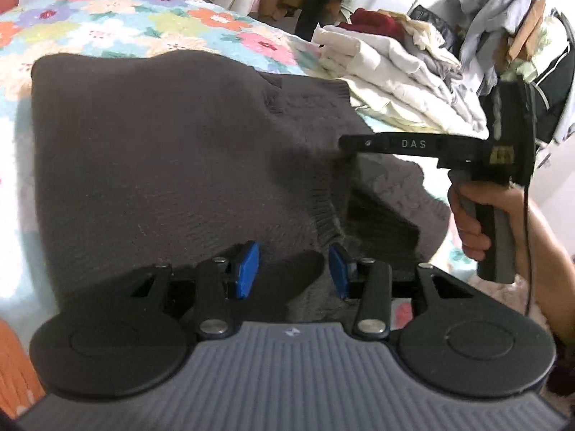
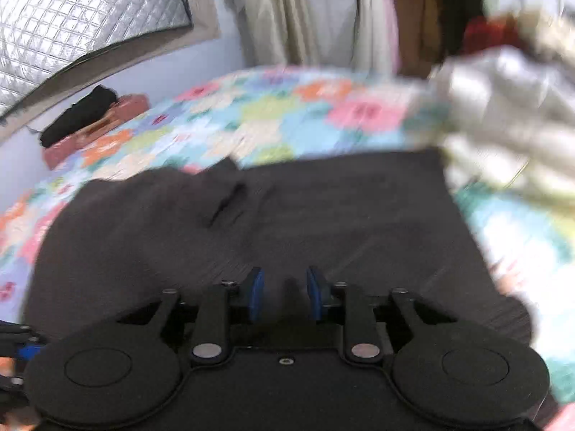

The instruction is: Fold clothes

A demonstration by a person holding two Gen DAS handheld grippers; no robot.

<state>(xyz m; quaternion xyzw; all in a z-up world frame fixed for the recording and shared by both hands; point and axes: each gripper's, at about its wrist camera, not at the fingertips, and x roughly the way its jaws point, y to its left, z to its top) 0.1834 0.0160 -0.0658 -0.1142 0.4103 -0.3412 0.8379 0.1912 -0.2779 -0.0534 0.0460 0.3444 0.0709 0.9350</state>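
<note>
Because the dark grey sweater (image 1: 161, 151) lies spread across the flowered bedspread (image 1: 143, 18), it has a soft, flat bed under it to be folded on, and most of its body sits to the left, smoothed out with its far edge running fairly straight. That flat stretch looks to me like the part already dealt with. Moving rightward, a ribbed hem or cuff (image 1: 323, 212) runs down through the middle of the knit, and beyond it the fabric bunches into a looser, lumpy heap (image 1: 391, 194) that I would judge has not yet been turned in.

The left gripper (image 1: 294, 269) hangs low over the near edge of the sweater, its blue pads set a moderate way apart with nothing pinched between them; a fold of dark knit lies just beneath the gap, so it seems poised to take hold there, though it does not grip. Farther right, the right gripper (image 1: 345, 142) reaches in from the side, held by a hand (image 1: 470, 222) around its grip, its tip over the bunched part. From its own blurred view the right gripper (image 2: 285, 296) shows its pads standing narrowly apart, empty, with only sweater below them. I take it as hovering over the cloth, not pulling it.

At the far right, a pile of pale clothes (image 1: 388, 68) sits on the bed's edge, close beside the sweater, probably set there as finished or waiting pieces.
</note>
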